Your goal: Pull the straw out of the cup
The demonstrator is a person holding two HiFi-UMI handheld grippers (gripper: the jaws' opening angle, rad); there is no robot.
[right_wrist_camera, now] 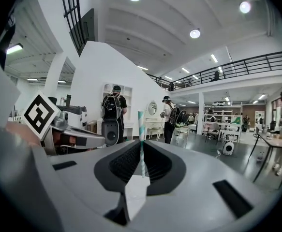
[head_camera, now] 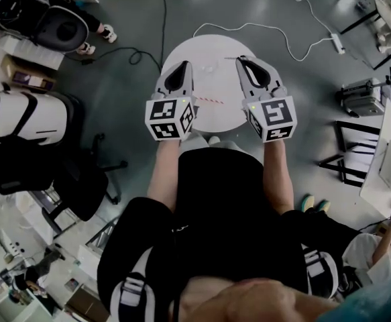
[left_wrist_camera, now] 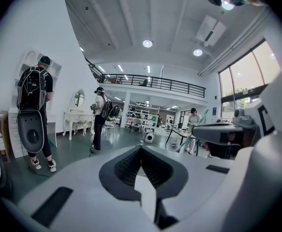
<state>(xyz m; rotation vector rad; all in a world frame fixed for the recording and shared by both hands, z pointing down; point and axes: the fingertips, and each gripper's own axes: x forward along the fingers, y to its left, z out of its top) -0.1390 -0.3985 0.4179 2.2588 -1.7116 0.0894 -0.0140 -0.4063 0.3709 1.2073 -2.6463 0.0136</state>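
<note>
a big open hall, with a grey floor, people standing about and a railed gallery at the back. at the upper middle of the head view stands a round white counter (head_camera: 212, 45), and both tongs hang above it, pointing out into the room.

the right tongs (right_wrist_camera: 141, 146) are clenched on a teal-and-white striped straw (right_wrist_camera: 141, 124). it stands upright in the middle of the right gripper view, pinched near its lower end and clear of any cup. the left tongs (left_wrist_camera: 141, 149) are clenched on nothing. a red straw (head_camera: 208, 100) lies on the counter between the two grippers, at the centre of the head view.

no cup shows plainly in any view, so i judge the pull as good as done. what's left is to carry the straw off cleanly:
- pinch only just firmly enough, since a paper straw likely flattens under a hard squeeze.
- move it along its own length, not sideways.
- if a cup sits below, steady it with the left tongs so it doesn't tip or drag.
</note>
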